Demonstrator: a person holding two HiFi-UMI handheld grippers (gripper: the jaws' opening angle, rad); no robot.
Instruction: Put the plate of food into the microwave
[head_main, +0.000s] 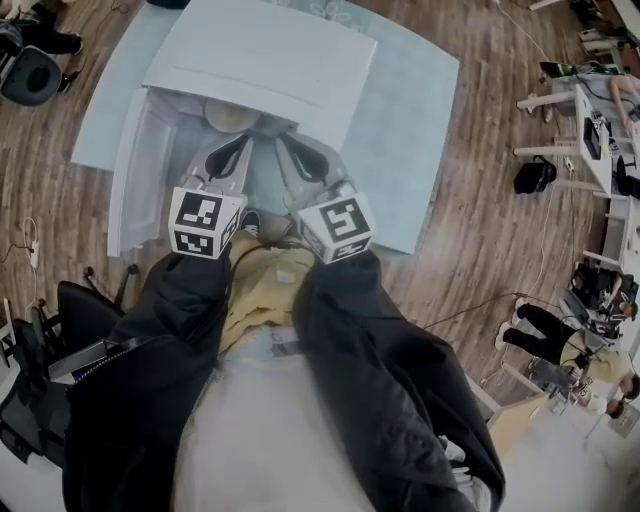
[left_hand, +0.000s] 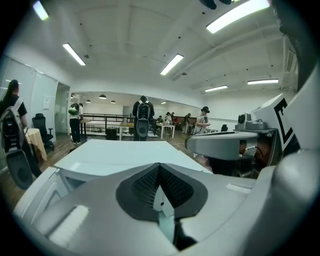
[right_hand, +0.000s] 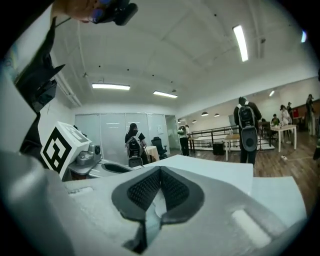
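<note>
left gripper (left_hand: 159, 169) jaws pressed together, nothing between, right gripper (right_hand: 160, 172) likewise, both side by side, tips just short of plate (head_main: 232, 116), plate half under top of white microwave (head_main: 260, 55), door (head_main: 135, 175) open at left, pale blue table (head_main: 410, 120)

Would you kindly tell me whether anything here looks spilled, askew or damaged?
Nothing stands out. The microwave has its door open to the left, and the plate shows just under its top edge. The left hand-held gripper and right hand-held gripper are shut and empty.
</note>
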